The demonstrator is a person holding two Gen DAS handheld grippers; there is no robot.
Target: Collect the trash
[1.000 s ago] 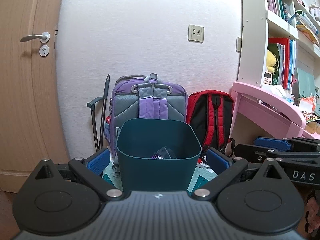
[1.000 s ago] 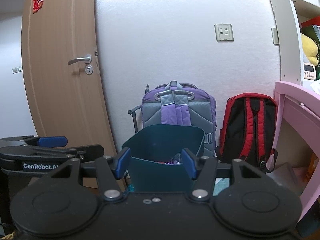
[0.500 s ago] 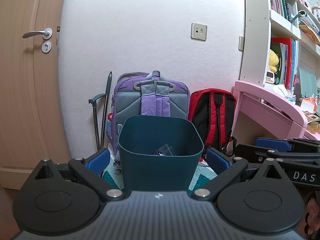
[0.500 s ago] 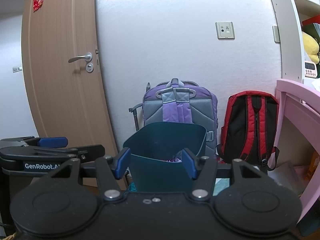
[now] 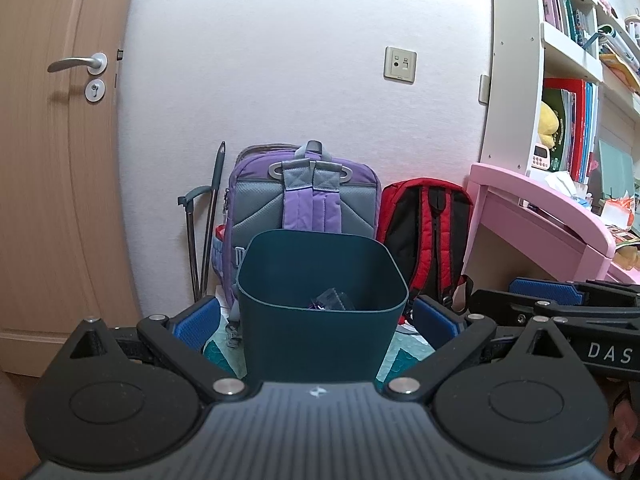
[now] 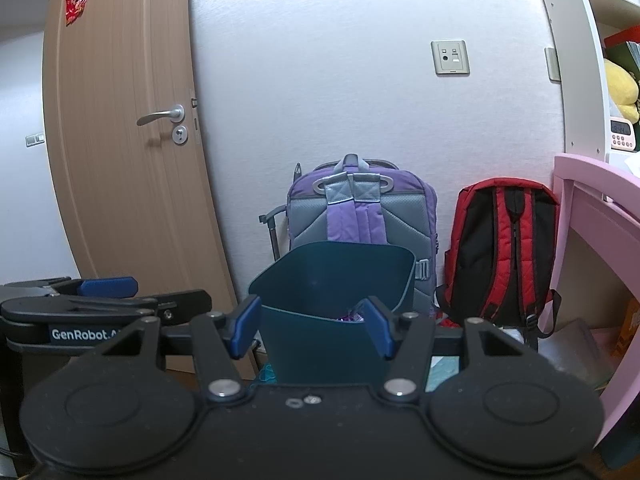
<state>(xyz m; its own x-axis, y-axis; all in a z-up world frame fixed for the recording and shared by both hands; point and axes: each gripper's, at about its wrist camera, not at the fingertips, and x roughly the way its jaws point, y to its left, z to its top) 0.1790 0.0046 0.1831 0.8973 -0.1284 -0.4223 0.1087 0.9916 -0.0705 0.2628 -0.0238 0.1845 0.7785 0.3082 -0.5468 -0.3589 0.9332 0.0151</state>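
Both the left hand-held gripper (image 5: 316,320) and the right hand-held gripper (image 6: 312,326) stood wide, holding nothing, before the dark teal plastic bin (image 5: 320,312) on the floor; a careless closing could have tipped its wrappers (image 5: 330,301) out.

bin (image 5: 320,332) on floor, trash (image 5: 332,300) inside. two backpacks behind bin against wall: one (image 5: 304,196) directly behind, other (image 5: 428,232) to its right. door (image 5: 52,160) far left. desk (image 5: 540,216) right of backpacks, shelves (image 5: 568,60) above desk. wall socket (image 5: 400,65) above backpacks.
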